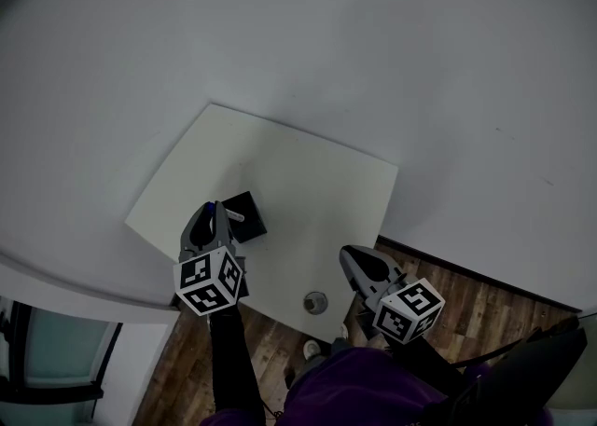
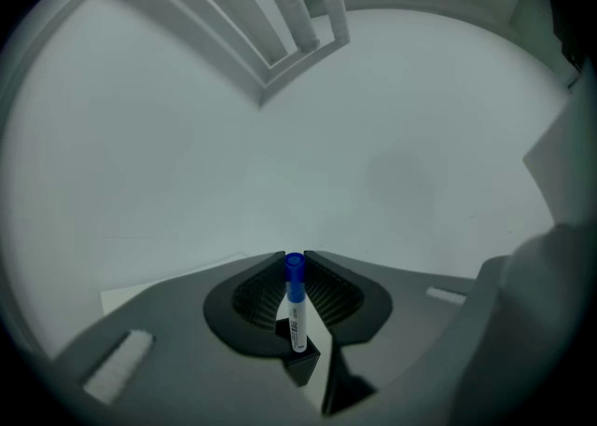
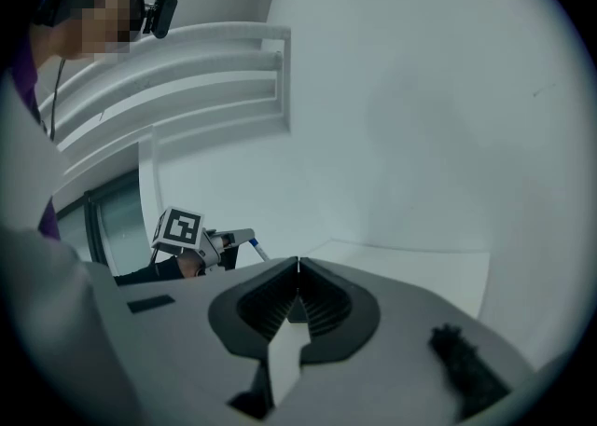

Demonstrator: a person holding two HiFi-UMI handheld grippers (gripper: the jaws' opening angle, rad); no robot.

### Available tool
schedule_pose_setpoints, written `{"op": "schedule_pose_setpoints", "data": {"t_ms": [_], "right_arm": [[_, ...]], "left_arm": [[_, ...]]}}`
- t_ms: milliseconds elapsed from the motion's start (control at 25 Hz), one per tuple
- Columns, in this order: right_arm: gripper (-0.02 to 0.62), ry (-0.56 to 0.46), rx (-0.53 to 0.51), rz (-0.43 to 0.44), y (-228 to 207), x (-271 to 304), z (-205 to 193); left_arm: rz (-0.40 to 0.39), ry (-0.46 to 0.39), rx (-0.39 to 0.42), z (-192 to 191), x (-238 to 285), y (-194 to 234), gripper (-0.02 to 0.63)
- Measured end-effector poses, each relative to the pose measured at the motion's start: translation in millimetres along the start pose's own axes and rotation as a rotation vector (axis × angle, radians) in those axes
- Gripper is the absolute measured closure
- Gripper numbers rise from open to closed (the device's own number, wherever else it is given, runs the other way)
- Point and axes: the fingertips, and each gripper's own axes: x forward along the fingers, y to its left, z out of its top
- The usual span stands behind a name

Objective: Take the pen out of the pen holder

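Most looks done: left claw (image 2: 295,258) clamps the pen (image 2: 297,317), its tip seemingly just above the holder (image 1: 248,213); right claw (image 3: 298,264) closed, empty.

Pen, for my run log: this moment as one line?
left gripper: shut on pen | pen: upright over pen holder | right gripper: shut, empty

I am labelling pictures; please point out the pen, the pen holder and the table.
pen (image 2: 298,322), left gripper view, on its white barrel
pen holder (image 1: 252,219), head view, on its dark body
table (image 1: 317,182), head view, bare top
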Motion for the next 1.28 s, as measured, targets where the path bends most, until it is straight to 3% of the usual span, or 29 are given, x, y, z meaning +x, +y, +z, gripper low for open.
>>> {"op": "schedule_pose_setpoints", "data": {"t_ms": [560, 1280], "right_arm": [[0.584, -0.013, -0.001, 0.002, 12, -2, 0], [0.584, -0.037, -0.014, 0.003, 22, -3, 3]], "left_arm": [[-0.018, -0.104, -0.046, 32, -45, -13, 0.537], [-0.108, -0.211, -0.079, 57, -97, -62, 0.537]]}}
